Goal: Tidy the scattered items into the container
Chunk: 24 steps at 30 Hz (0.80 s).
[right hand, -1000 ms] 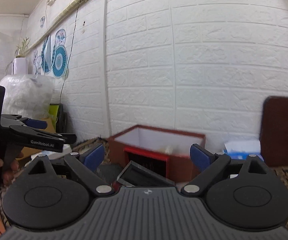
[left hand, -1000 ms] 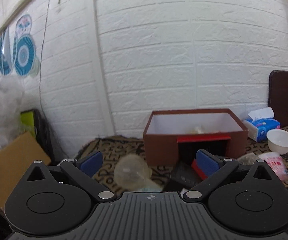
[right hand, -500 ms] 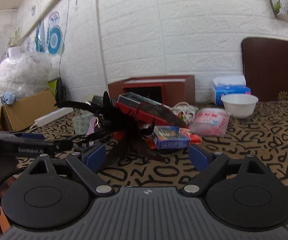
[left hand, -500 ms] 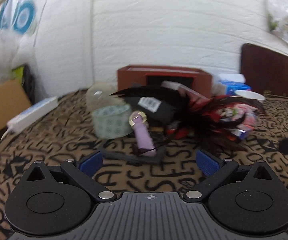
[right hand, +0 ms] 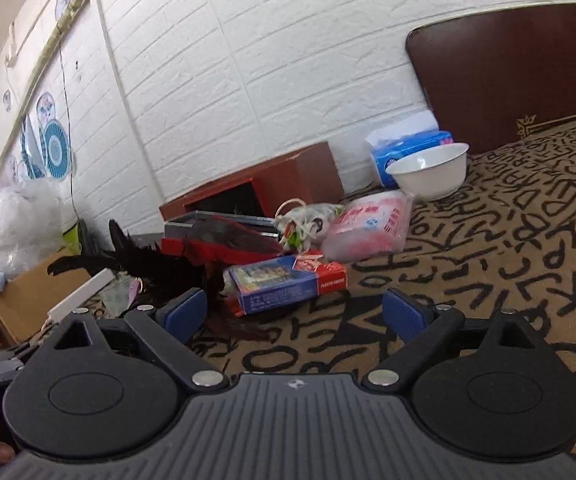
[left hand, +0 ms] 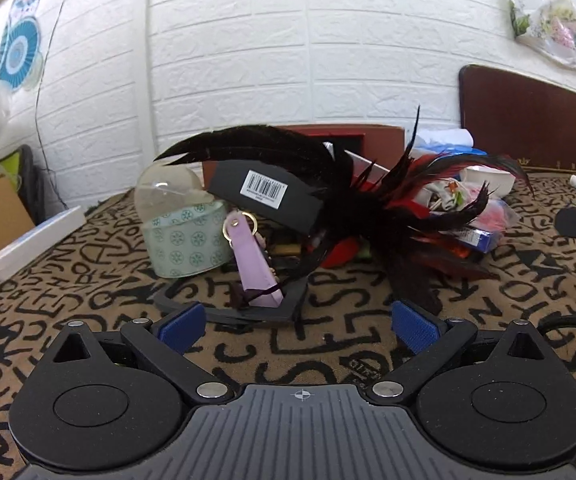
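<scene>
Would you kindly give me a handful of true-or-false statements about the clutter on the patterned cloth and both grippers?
1. The left gripper is open and holds nothing. True.
2. The white bowl sits inside the brown box. False: it stands on the cloth beside the tissue pack.
3. The right gripper clamps the blue card box. False: its jaws are open, and the box lies ahead of them.
4. The black box with the barcode label is tilted. True.

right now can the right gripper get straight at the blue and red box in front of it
Probably yes. The right gripper is open and the blue and red box lies just ahead between its fingers, with bare patterned cloth between. Only dark feathers crowd its left end.
</scene>
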### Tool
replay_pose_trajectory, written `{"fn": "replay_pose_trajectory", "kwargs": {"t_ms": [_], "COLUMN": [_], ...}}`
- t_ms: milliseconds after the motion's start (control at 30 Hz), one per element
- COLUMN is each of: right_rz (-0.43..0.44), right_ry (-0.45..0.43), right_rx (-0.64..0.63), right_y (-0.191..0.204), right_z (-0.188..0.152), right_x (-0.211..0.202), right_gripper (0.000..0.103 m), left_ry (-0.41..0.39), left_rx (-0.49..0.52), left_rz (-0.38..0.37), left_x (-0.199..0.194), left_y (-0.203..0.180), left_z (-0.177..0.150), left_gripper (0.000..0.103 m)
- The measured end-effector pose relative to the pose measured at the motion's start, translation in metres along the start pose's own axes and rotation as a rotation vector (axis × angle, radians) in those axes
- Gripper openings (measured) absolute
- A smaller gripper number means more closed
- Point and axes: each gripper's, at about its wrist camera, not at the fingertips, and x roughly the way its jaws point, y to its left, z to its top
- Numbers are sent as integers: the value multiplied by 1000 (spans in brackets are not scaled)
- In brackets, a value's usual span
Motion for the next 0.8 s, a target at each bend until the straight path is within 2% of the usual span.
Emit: {"fn": "replay_pose_trajectory", "kwargs": {"t_ms": [400,800], "right_rz": [-9,-13], "right_ry": [6,8], "right_rx": [-23,-28], "right_y": [4,4], "right_z": [-2,-1], "right_x": [0,1], "right_gripper": [96,97], "left_ry": [19,9], "left_rx": [-48,-35], "left_rz": [-14,-6], "left_x": [2,1], "left_y": [6,3], "left_z": [0,0], "left_gripper": [103,103]}}
